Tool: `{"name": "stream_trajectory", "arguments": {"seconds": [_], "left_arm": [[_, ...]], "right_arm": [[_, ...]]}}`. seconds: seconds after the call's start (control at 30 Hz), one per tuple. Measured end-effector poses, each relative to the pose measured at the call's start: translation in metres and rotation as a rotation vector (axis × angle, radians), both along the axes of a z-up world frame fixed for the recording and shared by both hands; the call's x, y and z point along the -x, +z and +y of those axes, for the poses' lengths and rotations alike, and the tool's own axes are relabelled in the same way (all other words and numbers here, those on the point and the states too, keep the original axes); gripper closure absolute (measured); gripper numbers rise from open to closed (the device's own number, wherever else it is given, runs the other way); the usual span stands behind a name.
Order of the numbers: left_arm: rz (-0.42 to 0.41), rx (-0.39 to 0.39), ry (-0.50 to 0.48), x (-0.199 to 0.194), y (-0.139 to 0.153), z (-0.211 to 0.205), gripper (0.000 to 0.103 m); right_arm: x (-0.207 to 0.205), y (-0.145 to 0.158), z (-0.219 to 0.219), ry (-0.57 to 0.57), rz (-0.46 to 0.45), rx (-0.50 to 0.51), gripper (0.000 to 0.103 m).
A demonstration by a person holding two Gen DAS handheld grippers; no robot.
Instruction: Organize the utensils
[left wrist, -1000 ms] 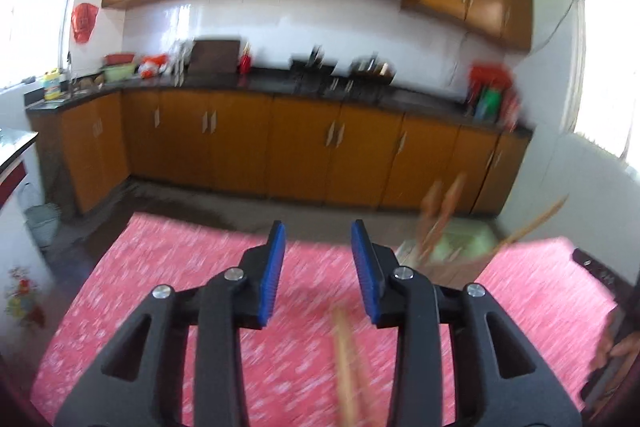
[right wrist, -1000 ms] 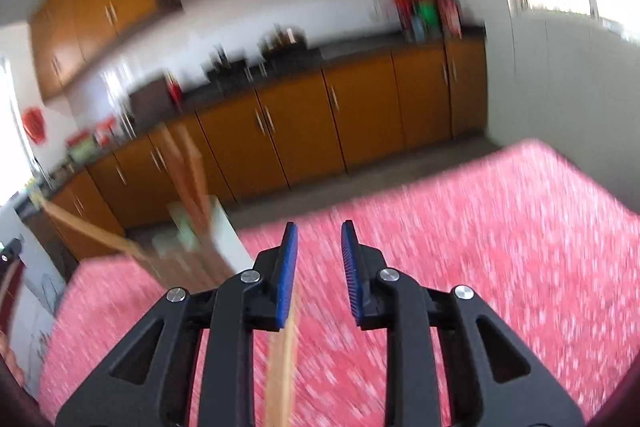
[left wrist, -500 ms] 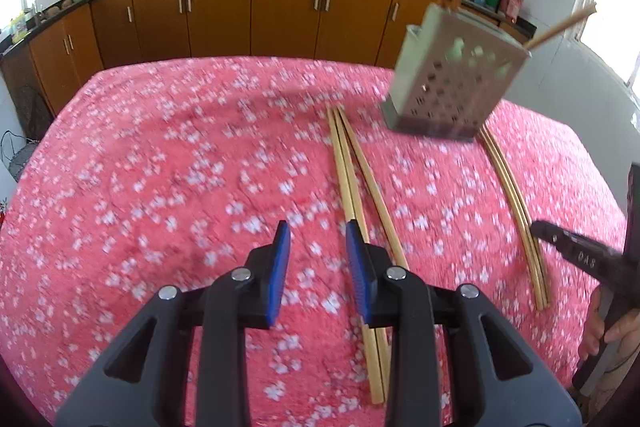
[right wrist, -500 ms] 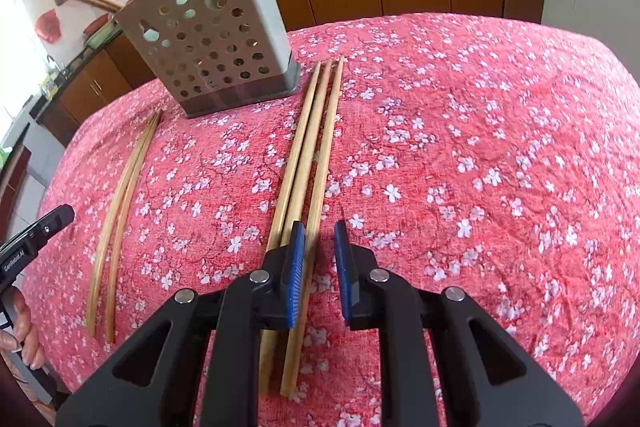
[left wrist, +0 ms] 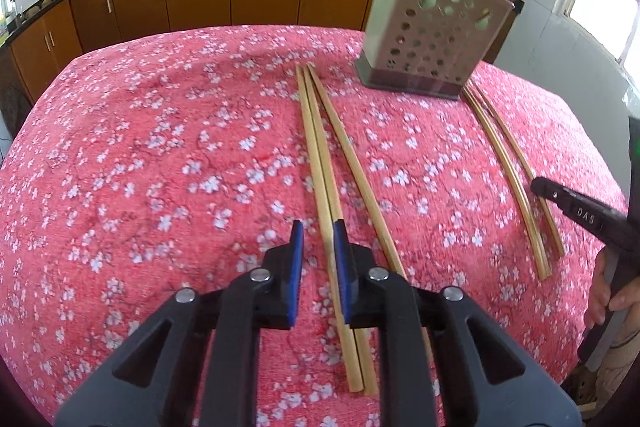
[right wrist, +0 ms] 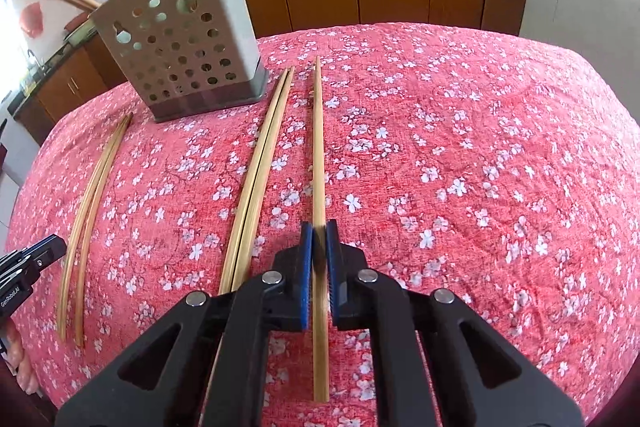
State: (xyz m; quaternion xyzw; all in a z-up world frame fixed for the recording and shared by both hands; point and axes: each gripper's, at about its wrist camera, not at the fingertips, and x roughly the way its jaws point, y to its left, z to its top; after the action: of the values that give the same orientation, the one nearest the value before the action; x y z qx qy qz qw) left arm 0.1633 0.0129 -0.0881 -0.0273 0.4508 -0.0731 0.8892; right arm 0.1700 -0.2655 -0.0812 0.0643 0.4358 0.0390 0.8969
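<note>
Right hand-held gripper [right wrist: 319, 229], lower centre of frame, is clamped on a single chopstick [right wrist: 318, 147] lying on the table [right wrist: 480, 147], low on its shaft, probably to lift it toward the perforated holder [right wrist: 180, 47] at upper left. Left hand-held gripper [left wrist: 318, 227] is closing over the paired chopsticks [left wrist: 316, 147]; whether its pads press them I cannot tell.

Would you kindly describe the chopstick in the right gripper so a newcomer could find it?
Start at the perforated grey utensil holder on the pink floral tablecloth. To its right lie two touching chopsticks; further right lies the single chopstick, alone, clamped in the right gripper.
</note>
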Motion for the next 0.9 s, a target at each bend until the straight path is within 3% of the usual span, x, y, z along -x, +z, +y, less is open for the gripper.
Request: {"name": "stream_trajectory", "arguments": {"seconds": [0.33, 0.4, 0.73, 0.9], "left_arm": [[-0.011, -0.105, 0.006, 0.002, -0.007, -0.011, 0.089], [-0.012, -0.106, 0.02, -0.002, -0.008, -0.01, 0.094], [-0.031, -0.117, 0.222, -0.045, -0.006, 0.066, 0.091], [-0.044, -0.097, 0.234, -0.044, -0.008, 0.073, 0.091]], "right_arm": [[0.008, 0.002, 0.003, 0.026, -0.01, 0.011, 0.095], [0.009, 0.002, 0.005, 0.037, -0.023, 0.03, 0.095], [-0.009, -0.002, -0.035, -0.108, -0.046, 0.049, 0.095], [-0.008, -0.002, -0.038, -0.116, -0.045, 0.05, 0.095]]}}
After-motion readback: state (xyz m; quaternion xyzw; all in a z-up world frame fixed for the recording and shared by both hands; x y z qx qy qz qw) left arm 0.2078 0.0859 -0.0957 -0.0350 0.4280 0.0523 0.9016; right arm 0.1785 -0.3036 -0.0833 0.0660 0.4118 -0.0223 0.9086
